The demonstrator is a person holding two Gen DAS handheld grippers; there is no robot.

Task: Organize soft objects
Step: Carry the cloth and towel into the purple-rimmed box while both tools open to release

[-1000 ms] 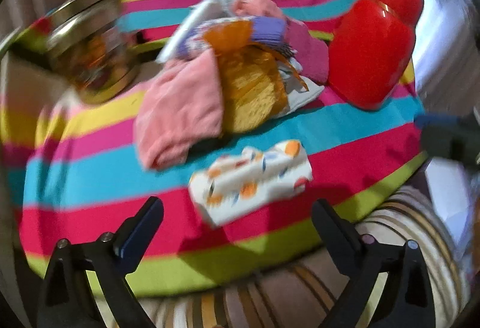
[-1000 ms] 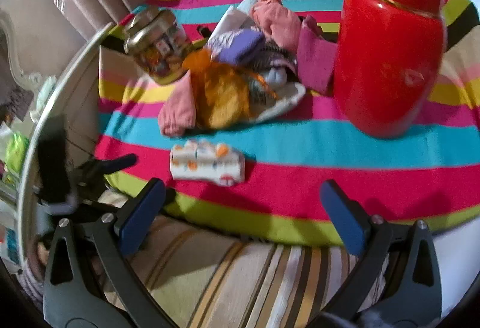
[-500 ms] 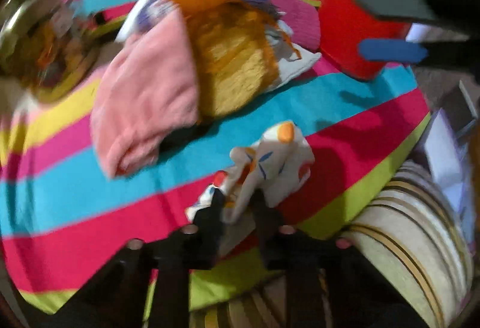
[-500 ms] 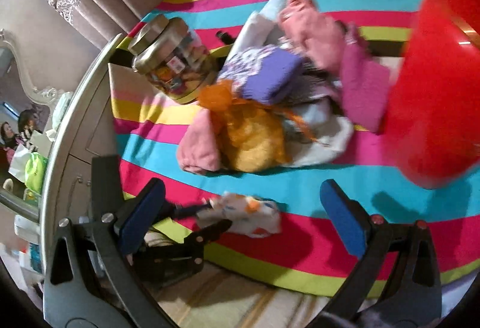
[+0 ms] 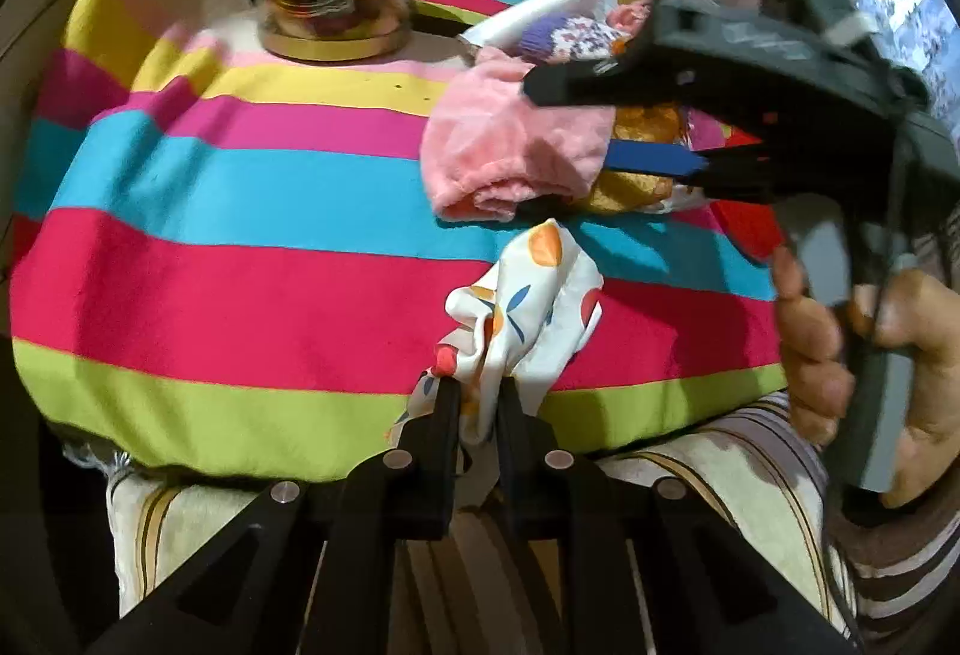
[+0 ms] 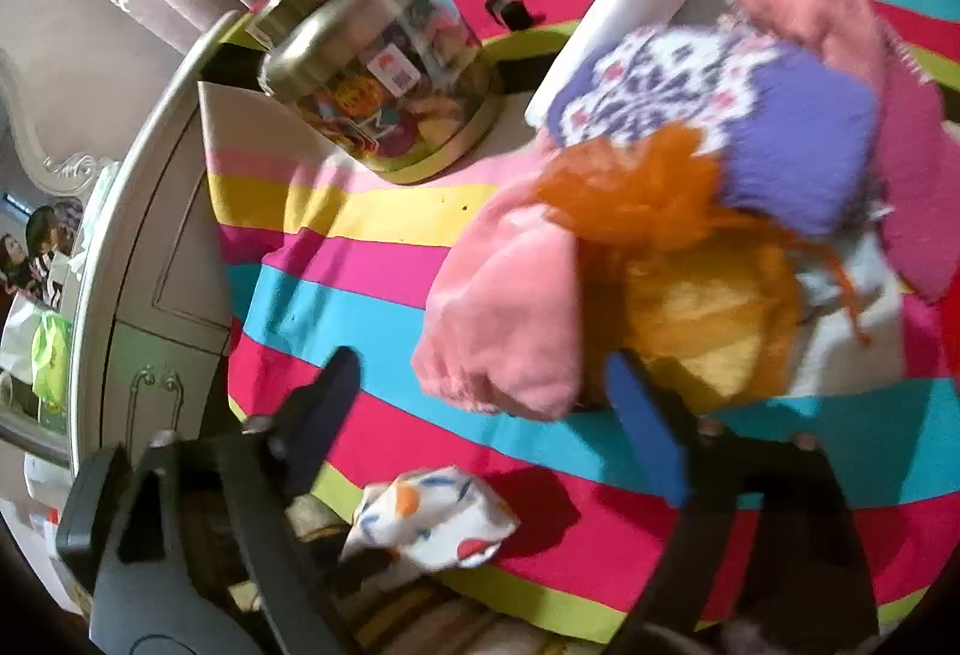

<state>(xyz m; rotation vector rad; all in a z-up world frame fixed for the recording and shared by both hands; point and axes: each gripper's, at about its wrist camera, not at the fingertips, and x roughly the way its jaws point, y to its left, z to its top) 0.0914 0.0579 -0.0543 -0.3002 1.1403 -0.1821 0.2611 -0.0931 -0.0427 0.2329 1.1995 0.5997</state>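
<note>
Only left wrist view, hand [image 5: 864,355] gripping right gripper [image 5: 576,115]

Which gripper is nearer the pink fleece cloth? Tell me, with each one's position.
Right. The right gripper has its closing jaws on either side of the pink fleece cloth's near end. The left gripper sits nearer the table's edge, shut on the white patterned cloth.

Bright fisheye frames, perhaps motion-blurred
</note>
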